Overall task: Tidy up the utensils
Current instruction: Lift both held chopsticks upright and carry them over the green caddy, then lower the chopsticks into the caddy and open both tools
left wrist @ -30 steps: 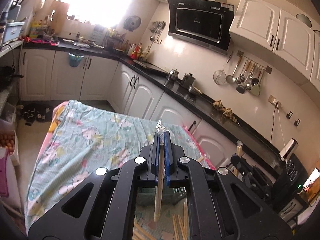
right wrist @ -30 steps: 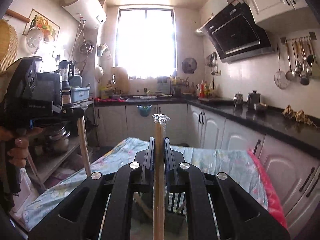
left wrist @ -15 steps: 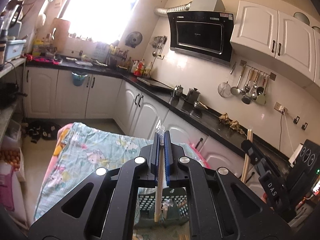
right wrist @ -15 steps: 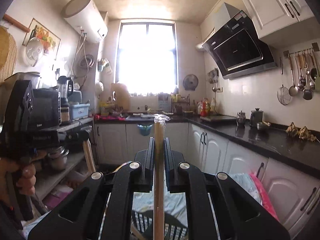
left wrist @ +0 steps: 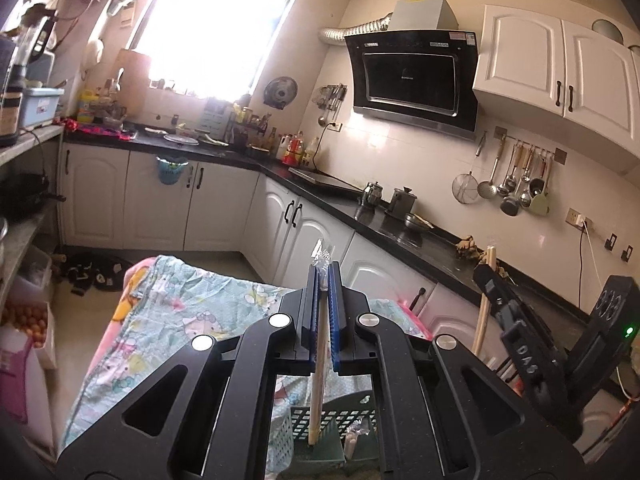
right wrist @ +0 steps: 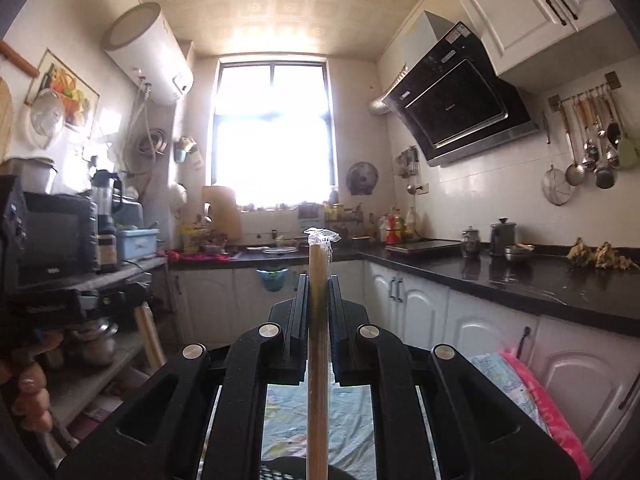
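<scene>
My left gripper point(left wrist: 322, 280) is shut on a plastic-wrapped wooden chopstick pair point(left wrist: 319, 360). The stick stands upright, its lower end inside a green perforated basket point(left wrist: 320, 436) below the fingers. My right gripper point(right wrist: 319, 292) is shut on another wrapped wooden chopstick pair point(right wrist: 319, 340), held upright. A dark basket rim point(right wrist: 296, 470) shows under it. The right gripper with its stick point(left wrist: 482, 312) also shows at the right of the left wrist view. The left gripper point(right wrist: 60, 300) shows at the left of the right wrist view.
A table with a cartoon-print cloth point(left wrist: 172, 320) lies below both grippers. White cabinets and a black countertop point(left wrist: 400, 236) run along the right and far walls. A shelf with appliances point(right wrist: 60, 240) stands at the left. Utensils hang on a wall rail point(left wrist: 516, 180).
Both grippers have tilted upward, so less of the table and more of the walls show. The left stick's lower end now sits inside the green basket.
</scene>
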Tool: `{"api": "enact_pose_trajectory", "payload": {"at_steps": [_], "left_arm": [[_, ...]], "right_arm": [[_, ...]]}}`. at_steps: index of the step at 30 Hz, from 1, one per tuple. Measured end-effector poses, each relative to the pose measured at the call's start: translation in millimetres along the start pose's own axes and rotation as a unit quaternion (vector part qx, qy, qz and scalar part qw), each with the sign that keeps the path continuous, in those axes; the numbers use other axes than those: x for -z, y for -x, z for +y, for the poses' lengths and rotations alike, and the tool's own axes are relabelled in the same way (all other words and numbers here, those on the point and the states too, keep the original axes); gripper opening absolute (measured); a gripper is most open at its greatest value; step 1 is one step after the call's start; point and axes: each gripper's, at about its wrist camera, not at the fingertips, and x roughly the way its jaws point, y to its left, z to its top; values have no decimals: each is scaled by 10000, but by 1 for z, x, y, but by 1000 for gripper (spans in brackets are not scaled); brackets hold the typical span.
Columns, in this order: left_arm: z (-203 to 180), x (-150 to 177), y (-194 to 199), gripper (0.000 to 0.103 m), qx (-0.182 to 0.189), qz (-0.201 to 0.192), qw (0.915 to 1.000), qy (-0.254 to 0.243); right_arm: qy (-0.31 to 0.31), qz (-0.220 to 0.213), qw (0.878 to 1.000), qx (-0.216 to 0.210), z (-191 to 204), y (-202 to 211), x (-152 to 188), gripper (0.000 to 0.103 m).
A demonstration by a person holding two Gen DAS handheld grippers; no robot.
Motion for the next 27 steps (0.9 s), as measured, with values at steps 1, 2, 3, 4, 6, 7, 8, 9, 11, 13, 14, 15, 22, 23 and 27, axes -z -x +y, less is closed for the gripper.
{"api": "enact_pose_trajectory", "payload": {"at_steps": [1, 2, 3, 4, 6, 7, 8, 9, 11, 13, 14, 15, 22, 23, 27], "left_arm": [[0, 2, -2, 2, 10, 12, 10000, 13], [0, 5, -3, 2, 11, 11, 10000, 9], [0, 7, -5, 2, 15, 13, 10000, 0], [0, 9, -6, 2, 22, 21, 10000, -16], [0, 15, -9, 2, 42, 9, 10000, -27], [0, 18, -11, 2, 60, 26, 10000, -29], [0, 20, -12, 2, 62, 28, 10000, -28], [-1, 23, -15, 2, 81, 21, 10000, -30], [-2, 28, -17, 2, 85, 10, 9999, -64], [-3, 34, -19, 2, 65, -21, 9999, -114], [-3, 37, -20, 2, 68, -30, 9999, -143], [-4, 39, -22, 2, 49, -39, 9998, -163], [-3, 58, -30, 2, 55, 22, 9999, -156], [-3, 61, -31, 2, 54, 34, 9998, -164], [-1, 70, -35, 2, 39, 154, 9998, -124]], "right_arm": [[25, -9, 10000, 25, 0, -2, 3, 9], [70, -35, 9999, 118, 0, -5, 8, 9], [99, -58, 9998, 165, 0, -6, 11, 9], [125, -87, 9997, 197, 0, -8, 15, 9], [139, -115, 9994, 279, -1, -12, 23, 9], [133, -113, 9994, 284, -1, -13, 26, 9], [144, -99, 9993, 330, -1, -15, 30, 9], [171, -100, 9990, 390, -1, -16, 33, 9], [197, -117, 9987, 453, -2, -19, 38, 9], [146, -122, 9985, 511, -5, -20, 43, 9], [70, -103, 9986, 508, -7, -22, 45, 9], [10, -92, 9986, 520, -9, -23, 48, 9], [-125, -27, 9991, 412, -17, -22, 61, 9], [-130, -18, 9991, 403, -18, -22, 62, 9], [-262, 69, 9991, 332, -22, -20, 67, 15]]}}
